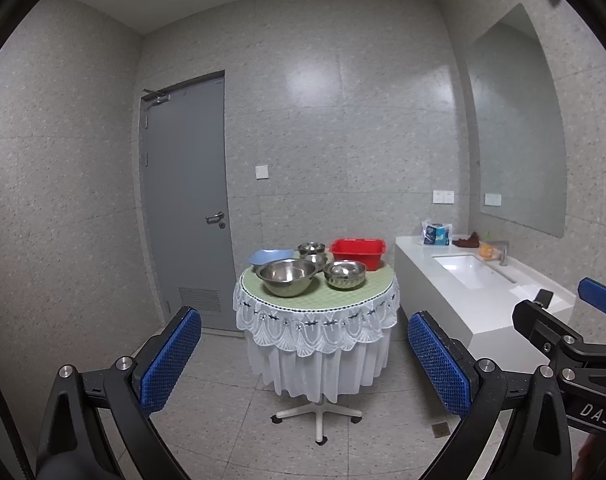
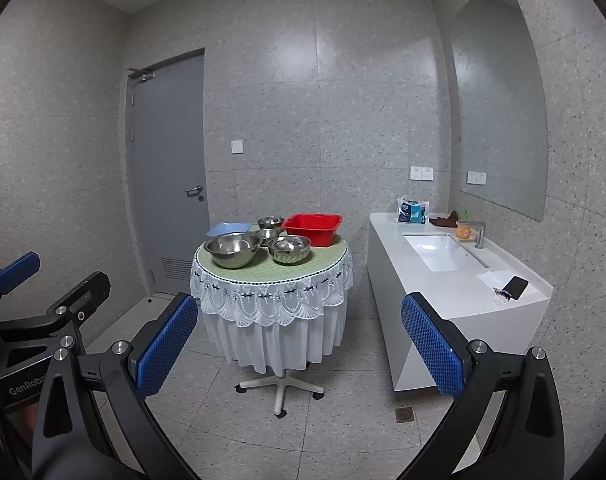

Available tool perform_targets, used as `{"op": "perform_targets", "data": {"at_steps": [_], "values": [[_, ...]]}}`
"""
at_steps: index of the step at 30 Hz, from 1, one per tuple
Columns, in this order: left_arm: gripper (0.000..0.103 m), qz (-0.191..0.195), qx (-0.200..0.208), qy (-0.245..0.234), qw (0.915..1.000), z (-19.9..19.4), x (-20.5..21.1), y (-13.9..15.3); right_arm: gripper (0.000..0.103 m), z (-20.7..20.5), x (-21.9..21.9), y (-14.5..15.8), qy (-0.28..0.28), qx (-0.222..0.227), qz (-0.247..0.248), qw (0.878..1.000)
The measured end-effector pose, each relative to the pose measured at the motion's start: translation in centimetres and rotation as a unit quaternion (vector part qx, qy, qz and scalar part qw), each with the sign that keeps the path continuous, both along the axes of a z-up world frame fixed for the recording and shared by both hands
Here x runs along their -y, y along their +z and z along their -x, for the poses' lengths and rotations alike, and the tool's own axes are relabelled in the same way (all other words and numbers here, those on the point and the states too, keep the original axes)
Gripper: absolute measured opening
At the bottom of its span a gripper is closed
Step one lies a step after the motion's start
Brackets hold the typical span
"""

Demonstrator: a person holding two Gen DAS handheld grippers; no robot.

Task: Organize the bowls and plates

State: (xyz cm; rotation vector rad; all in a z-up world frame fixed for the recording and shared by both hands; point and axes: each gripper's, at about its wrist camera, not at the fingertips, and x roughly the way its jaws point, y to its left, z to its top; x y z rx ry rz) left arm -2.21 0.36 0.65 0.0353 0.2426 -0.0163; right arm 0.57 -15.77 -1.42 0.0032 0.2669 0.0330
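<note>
A round table (image 1: pixel 317 300) (image 2: pixel 271 284) with a white lace cloth and green mat stands mid-room. On it are a large steel bowl (image 1: pixel 287 277) (image 2: pixel 233 250), a patterned steel bowl (image 1: pixel 345 274) (image 2: pixel 289 249), two smaller steel bowls (image 1: pixel 311 248) (image 2: pixel 270 222) behind, a light blue plate (image 1: pixel 269 257) (image 2: pixel 227 229) and a red plastic basin (image 1: pixel 357 253) (image 2: pixel 311 229). My left gripper (image 1: pixel 303 364) is open and empty, well short of the table. My right gripper (image 2: pixel 299 344) is open and empty too; it also shows at the right edge of the left wrist view (image 1: pixel 563 304).
A white counter (image 1: pixel 475 292) (image 2: pixel 455 276) with a sink stands right of the table, holding a tissue pack (image 2: pixel 411 211), a brown cloth, an orange bottle and a phone (image 2: pixel 517 287). A grey door (image 1: pixel 187 208) is behind left. A floor drain (image 2: pixel 405 415) lies near the counter.
</note>
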Motion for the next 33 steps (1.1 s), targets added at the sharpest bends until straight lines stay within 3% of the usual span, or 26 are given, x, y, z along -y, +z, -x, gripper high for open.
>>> {"op": "perform_targets", "data": {"at_steps": [33], "values": [[0.102, 0.007, 0.005, 0.007, 0.9999, -0.8, 0.0, -0.7, 0.103, -0.4, -0.4, -0.7, 0.01, 0.005, -0.005, 1.0]]}}
